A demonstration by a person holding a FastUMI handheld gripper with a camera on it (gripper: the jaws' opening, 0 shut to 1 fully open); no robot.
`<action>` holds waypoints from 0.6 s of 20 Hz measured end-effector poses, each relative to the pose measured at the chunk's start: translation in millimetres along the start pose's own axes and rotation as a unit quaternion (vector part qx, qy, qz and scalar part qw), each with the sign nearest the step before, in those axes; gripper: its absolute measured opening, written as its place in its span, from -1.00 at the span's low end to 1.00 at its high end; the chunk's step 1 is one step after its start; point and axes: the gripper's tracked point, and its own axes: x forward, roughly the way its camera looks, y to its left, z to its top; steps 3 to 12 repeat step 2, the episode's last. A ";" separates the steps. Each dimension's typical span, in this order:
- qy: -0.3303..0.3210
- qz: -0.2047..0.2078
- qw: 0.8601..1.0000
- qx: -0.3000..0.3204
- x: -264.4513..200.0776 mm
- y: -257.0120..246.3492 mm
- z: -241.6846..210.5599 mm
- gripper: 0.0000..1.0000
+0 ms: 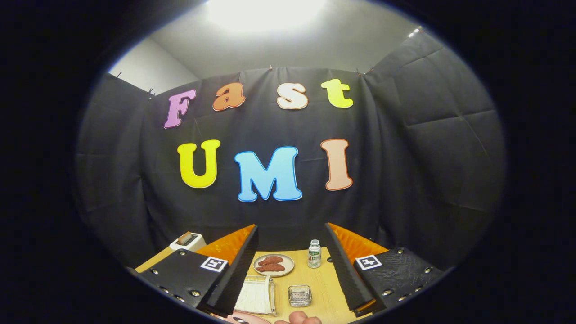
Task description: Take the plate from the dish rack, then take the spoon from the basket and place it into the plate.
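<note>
Claw: the claw stood wide apart, its black ridged fingers holding nothing, raised above the light wooden bench.
Round plate: a small grey plate with brown food lay on the bench between and beyond the fingers.
Rack: a pale slatted dish rack sat between the fingers, nearer the left one.
Basket: a small clear square basket stood just right of the rack; any spoon inside could not be made out.
Bottle: a small white bottle with a green label stood upright beside the plate.
Toaster: a white toaster sat beyond the left finger.
Hand: fingertips of a person's hand showed at the near edge.
</note>
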 end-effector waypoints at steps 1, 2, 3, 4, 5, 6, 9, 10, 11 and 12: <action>0.000 0.002 1.000 -0.003 2.4 -3.2 -4.5 0.76; 0.003 0.001 1.000 -0.008 6.2 -7.6 -10.3 0.97; 0.003 0.001 1.000 -0.008 6.2 -7.6 -10.3 0.97; 0.003 0.001 1.000 -0.008 6.2 -7.6 -10.3 0.97; 0.003 0.001 1.000 -0.008 6.2 -7.6 -10.3 0.97; 0.003 0.001 1.000 -0.008 6.2 -7.6 -10.3 0.97; 0.003 0.001 1.000 -0.008 6.2 -7.6 -10.3 0.97; 0.003 0.001 1.000 -0.008 6.2 -7.6 -10.3 0.97; 0.003 0.001 1.000 -0.008 6.2 -7.6 -10.3 0.97; 0.003 0.001 1.000 -0.008 6.2 -7.6 -10.3 0.97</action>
